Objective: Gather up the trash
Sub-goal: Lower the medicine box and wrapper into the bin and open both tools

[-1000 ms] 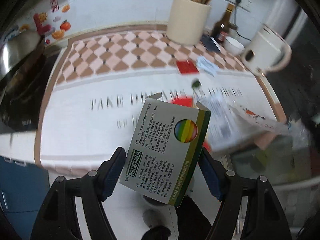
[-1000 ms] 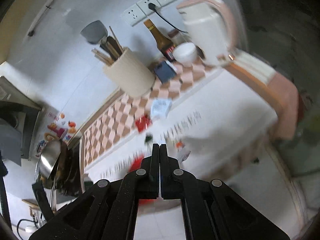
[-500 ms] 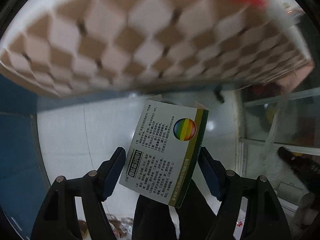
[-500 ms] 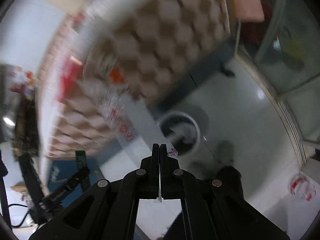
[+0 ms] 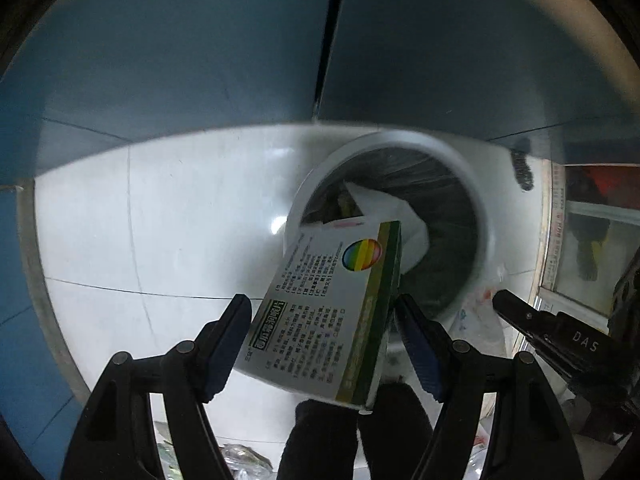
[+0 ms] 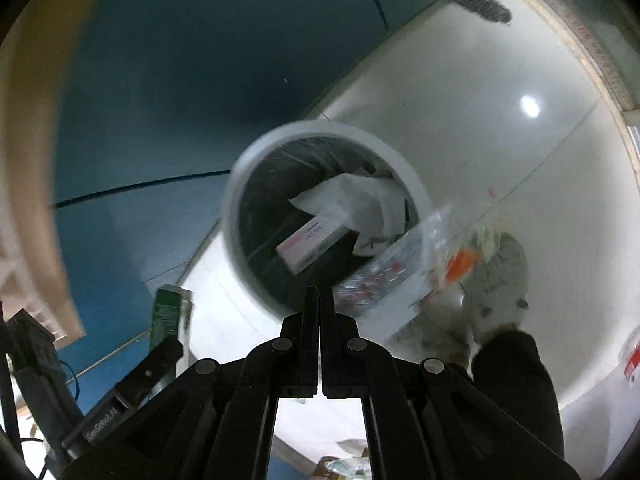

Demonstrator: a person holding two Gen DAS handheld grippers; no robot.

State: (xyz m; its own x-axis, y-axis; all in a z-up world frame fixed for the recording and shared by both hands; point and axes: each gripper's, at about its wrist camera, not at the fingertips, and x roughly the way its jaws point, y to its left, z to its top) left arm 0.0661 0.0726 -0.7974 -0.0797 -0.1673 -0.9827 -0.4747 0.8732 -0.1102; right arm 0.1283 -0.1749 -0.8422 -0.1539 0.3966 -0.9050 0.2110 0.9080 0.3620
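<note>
Holding that box (image 5: 332,312) pinched in your left gripper (image 5: 322,320), you've got the bin (image 5: 400,216) just ahead-right; right gripper (image 6: 320,300) pinches the plastic wrapper (image 6: 392,276).

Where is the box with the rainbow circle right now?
In the left wrist view, the rainbow box sits between the left tool's fingers, held tilted over the near rim of the white trash bin on the floor.

- The left gripper (image 5: 322,320) is pointing downward, its jaws standing wide apart and pressing their blue pads (image 5: 224,344) against the two sides of a medicine box (image 5: 328,312).
- The right gripper (image 6: 319,300) is also angling downward, its jaws closing fully together, pinching the edge of a clear plastic wrapper (image 6: 392,276).
</note>
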